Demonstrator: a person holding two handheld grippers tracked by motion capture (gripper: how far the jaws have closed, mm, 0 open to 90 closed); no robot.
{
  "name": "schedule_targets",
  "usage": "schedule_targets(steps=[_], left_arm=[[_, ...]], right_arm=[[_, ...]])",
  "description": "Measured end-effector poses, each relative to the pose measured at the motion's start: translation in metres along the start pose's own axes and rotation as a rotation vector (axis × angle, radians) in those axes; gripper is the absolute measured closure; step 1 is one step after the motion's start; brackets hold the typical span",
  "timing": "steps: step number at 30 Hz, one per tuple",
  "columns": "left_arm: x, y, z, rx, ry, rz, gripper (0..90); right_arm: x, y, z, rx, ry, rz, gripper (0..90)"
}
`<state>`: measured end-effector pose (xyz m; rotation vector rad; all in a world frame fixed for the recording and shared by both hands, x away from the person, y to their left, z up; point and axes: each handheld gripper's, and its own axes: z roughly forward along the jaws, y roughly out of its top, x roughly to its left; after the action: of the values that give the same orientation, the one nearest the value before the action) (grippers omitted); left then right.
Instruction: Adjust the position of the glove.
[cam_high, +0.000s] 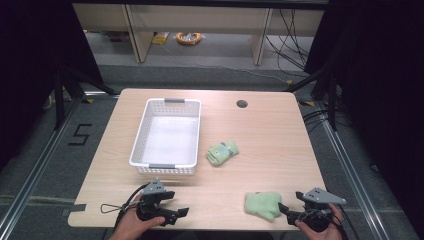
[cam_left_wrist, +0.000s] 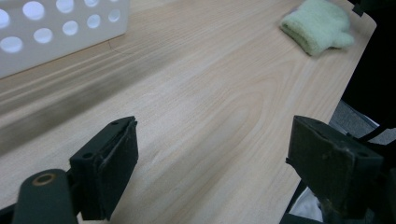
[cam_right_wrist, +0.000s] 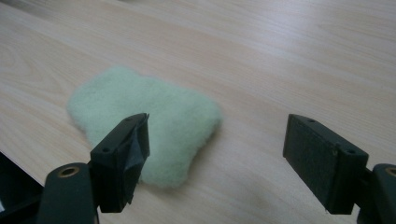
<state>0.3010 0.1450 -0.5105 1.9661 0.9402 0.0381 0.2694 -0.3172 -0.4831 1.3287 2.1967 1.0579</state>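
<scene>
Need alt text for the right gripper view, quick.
A pale green fuzzy mitten lies flat on the wooden table, just ahead of the open right gripper. Its left jaw overlaps the mitten's near edge; nothing sits between the jaws.

You see a matt wood-grain table (cam_high: 260, 130), a perforated white plastic basket (cam_high: 141, 131), and a fuzzy pale-green cloth mitten (cam_right_wrist: 154, 116).
</scene>
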Motion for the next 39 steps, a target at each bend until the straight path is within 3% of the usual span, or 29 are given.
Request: schedule_targets(steps=[1,2,4,8,9,11,12,15,17,19,20,21,25,28,29,31,33,34,35,36,39], left_arm=[[0.001,0.0,0.0,0.002,-0.007,0.001,15.5],[0.001,0.001,-0.001,0.015,-0.021,-0.01,15.5],[0.001,0.001,-0.001,0.008,-0.026,-0.016,15.5],[0.0,0.001,-0.001,0.006,-0.018,-0.017,15.5],[0.001,0.002,-0.001,0.014,-0.023,-0.015,15.6],[0.0,0.002,-0.001,0.011,-0.02,-0.015,15.6],[0.0,0.002,-0.001,0.005,-0.012,-0.014,15.6],[0.0,0.001,0.0,-0.003,-0.014,-0.013,15.6],[0.0,0.002,0.0,-0.001,-0.007,-0.009,15.6],[-0.001,0.002,-0.001,0.004,0.008,-0.004,15.6],[0.0,0.002,-0.001,0.006,0.009,0.002,15.6],[0.0,0.002,-0.001,0.006,0.009,0.003,15.5],[0.0,0.002,0.0,-0.002,-0.001,0.0,15.5],[0.001,0.002,0.0,0.004,-0.002,0.008,15.5],[0.001,0.002,0.001,0.001,-0.002,0.007,15.6],[-0.001,0.002,0.0,0.0,0.012,0.005,15.6],[0.0,0.002,0.0,0.001,0.012,0.005,15.6],[0.0,0.002,0.0,0.0,0.012,0.005,15.6],[0.0,0.002,0.0,0.0,0.012,0.005,15.6],[0.001,0.002,0.0,0.005,-0.006,0.003,15.6],[0.001,0.002,0.0,-0.001,0.0,0.003,15.6]], right_arm=[[0.005,0.0,-0.001,0.02,0.008,0.043,23.9],[0.004,0.0,0.0,0.006,0.005,0.017,24.5],[0.006,0.001,0.0,0.015,0.017,0.01,25.4],[0.008,0.003,0.004,-0.005,0.036,-0.04,29.7],[0.01,0.003,0.003,0.012,0.038,-0.02,30.9],[0.009,0.004,0.004,-0.007,0.045,-0.057,31.7],[0.012,0.005,0.004,0.003,0.037,-0.039,32.4],[0.009,0.006,0.004,-0.002,0.048,-0.061,33.8],[0.013,0.007,0.004,0.001,0.047,-0.021,35.2],[0.01,0.01,0.007,-0.024,0.051,-0.087,35.8],[0.014,0.01,0.007,-0.01,0.063,-0.04,36.1],[0.012,0.012,0.009,-0.012,0.07,-0.068,36.4],[0.013,0.018,0.014,-0.013,0.067,-0.082,37.9],[0.011,0.024,0.021,-0.015,0.084,-0.082,39.7],[0.014,0.024,0.021,-0.006,0.072,-0.05,40.8],[0.009,0.029,0.026,-0.01,0.088,-0.086,42.0],[0.007,0.032,0.031,-0.013,0.087,-0.082,43.4],[0.009,0.033,0.031,0.001,0.083,-0.055,44.1],[0.006,0.034,0.034,0.0,0.09,-0.09,45.2],[0.008,0.034,0.036,0.013,0.101,-0.057,46.7],[0.005,0.034,0.04,0.031,0.117,-0.092,49.7]])
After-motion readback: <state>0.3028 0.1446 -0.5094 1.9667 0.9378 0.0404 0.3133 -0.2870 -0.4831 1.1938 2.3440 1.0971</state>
